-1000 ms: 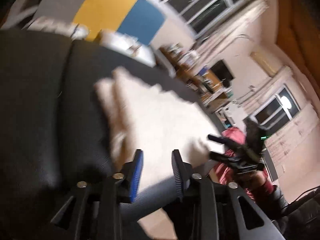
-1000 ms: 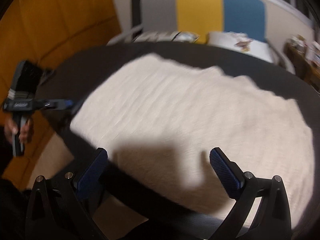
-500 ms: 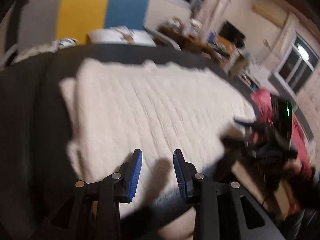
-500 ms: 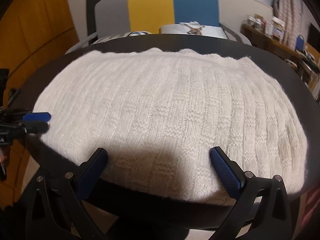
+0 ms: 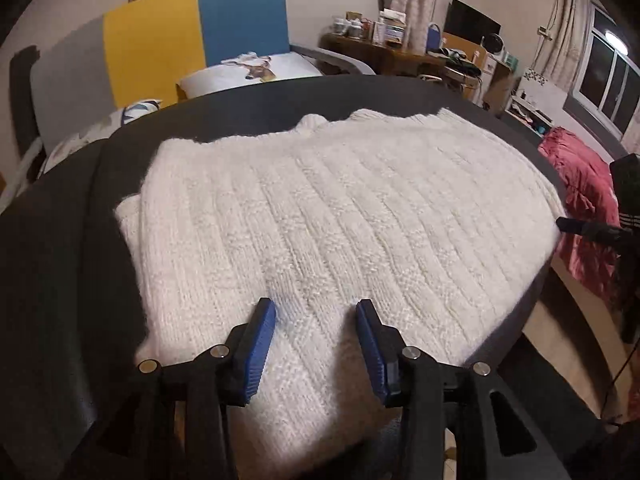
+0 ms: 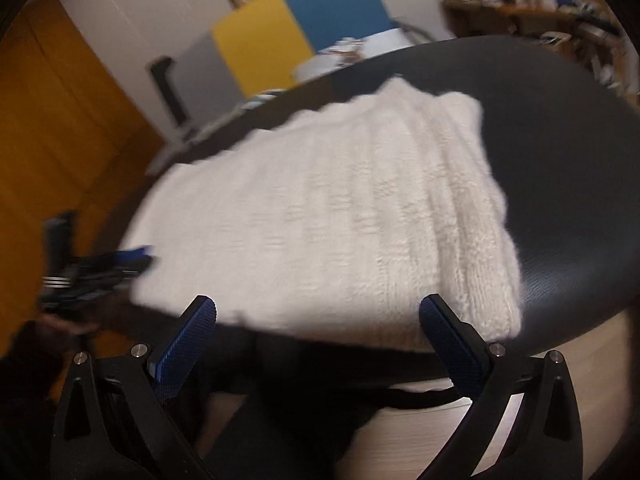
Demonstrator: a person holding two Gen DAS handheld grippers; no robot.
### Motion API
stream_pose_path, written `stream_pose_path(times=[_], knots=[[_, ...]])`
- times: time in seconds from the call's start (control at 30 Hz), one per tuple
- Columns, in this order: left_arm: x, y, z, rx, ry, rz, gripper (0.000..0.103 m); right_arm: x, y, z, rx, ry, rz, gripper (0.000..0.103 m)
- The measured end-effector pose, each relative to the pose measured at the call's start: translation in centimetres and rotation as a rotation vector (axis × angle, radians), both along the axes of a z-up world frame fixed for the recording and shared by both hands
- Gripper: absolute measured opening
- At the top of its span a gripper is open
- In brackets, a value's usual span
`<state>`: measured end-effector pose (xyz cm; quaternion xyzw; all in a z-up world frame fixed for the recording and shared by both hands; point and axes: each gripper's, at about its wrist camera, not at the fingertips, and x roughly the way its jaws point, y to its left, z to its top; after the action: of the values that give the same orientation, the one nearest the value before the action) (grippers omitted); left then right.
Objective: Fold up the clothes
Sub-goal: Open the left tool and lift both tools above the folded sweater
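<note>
**A:** why's the white knit sweater (image 5: 340, 216) just lying flat mid-table?

**B:** looks part-folded, sides tucked under, ready for the next fold imo. Left gripper (image 5: 316, 320) hovers over its near edge, jaws opening, nothing pinched. Right gripper (image 6: 318, 322) is spread wide at the hem, empty.

**A:** room?

**B:** dark round table (image 6: 560, 184); striped chair (image 5: 192, 36) at 12 o'clock, red cloth (image 5: 580, 184) at 3.

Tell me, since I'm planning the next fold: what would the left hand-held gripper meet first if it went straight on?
Probably the white knitted sweater: the left hand-held gripper, jaws opening and empty, points down at its near part.
</note>
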<state>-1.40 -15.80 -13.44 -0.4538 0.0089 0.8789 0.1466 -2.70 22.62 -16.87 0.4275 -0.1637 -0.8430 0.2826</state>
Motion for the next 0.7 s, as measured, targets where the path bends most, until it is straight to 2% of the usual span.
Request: stream_pose_path(times=[0.03,0.1,0.23,0.3,0.37,0.47,0.57,0.63,0.7], knots=[[-0.5,0.2,0.5,0.036,0.004,-0.008,0.042,-0.1,1.0,0.4,-0.042,0.011,0.012,0.103],[-1.5,0.5,1.6,0.107,0.011,-0.025,0.042,-0.5,2.5,0.6,-0.033,0.023,0.025,0.103],[-4.1,5.6,3.8,0.197,0.067,-0.167,0.043,-1.5,5.2,0.9,0.008,0.04,0.056,0.103],[-5.7,9.7,3.6,0.199,0.066,-0.27,0.043,-2.0,6.0,1.2,-0.005,0.033,0.1,0.103],[-6.4,13.0,3.2,0.16,0.082,-0.36,0.043,-3.0,6.3,1.1,-0.035,0.015,0.164,0.103],[-7.2,16.3,2.0,0.129,0.045,-0.465,0.043,-4.7,5.2,0.2,-0.059,-0.031,0.263,0.103],[-8.2,16.5,0.5,0.13,-0.023,-0.484,0.042,-5.8,4.4,-0.3,-0.115,-0.097,0.376,0.103],[-7.9,15.7,-0.3,0.158,-0.056,-0.475,0.042,-5.6,3.7,0.4,-0.152,-0.096,0.483,0.103],[-7.7,14.9,-1.1,0.179,-0.07,-0.47,0.041,-5.5,3.1,0.6,-0.134,-0.114,0.561,0.103]])
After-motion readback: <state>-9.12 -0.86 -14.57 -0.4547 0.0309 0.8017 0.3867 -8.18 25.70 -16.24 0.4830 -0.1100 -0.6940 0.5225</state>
